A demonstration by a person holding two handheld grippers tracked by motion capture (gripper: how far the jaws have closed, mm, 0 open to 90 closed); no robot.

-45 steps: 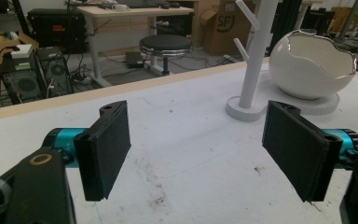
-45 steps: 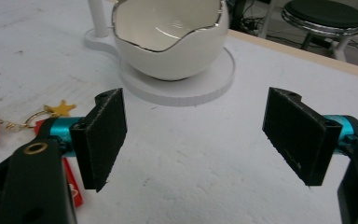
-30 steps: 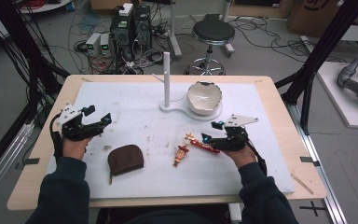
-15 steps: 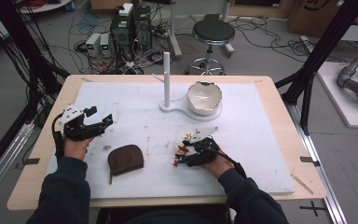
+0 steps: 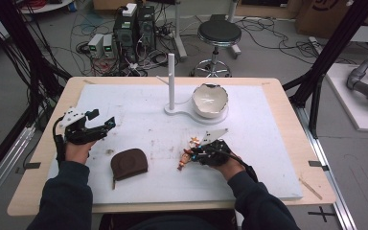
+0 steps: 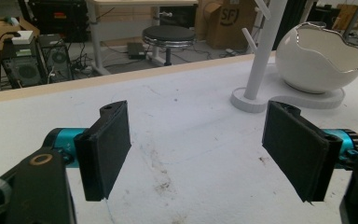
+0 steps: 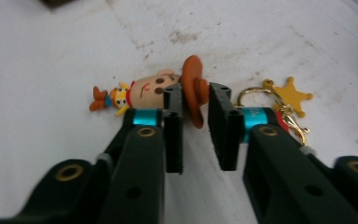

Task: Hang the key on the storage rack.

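A small cowboy keychain (image 5: 186, 157) lies on the white mat (image 5: 268, 143) right of centre. Its face (image 7: 150, 87) and orange hat sit at my right gripper (image 7: 195, 100), whose jaws stand narrow with the hat pinched between their tips. A gold ring and star charm (image 7: 292, 95) trail off to the right of the jaws. In the high view the right gripper (image 5: 195, 154) rests low on the mat at the keychain. My left gripper (image 5: 103, 123) hovers at the mat's left side, wide open (image 6: 200, 149) with nothing between its pads.
A brown zip pouch (image 5: 129, 163) lies between the two hands near the front. A white egg-shaped bowl (image 5: 210, 99) and a white peg stand (image 5: 171, 79) share a base at the back centre; both show ahead of the left gripper, bowl (image 6: 319, 58) and stand (image 6: 265, 46).
My right gripper moved left from the mat's right side to the keychain and its jaws have narrowed on the hat. The left hand stayed almost still.
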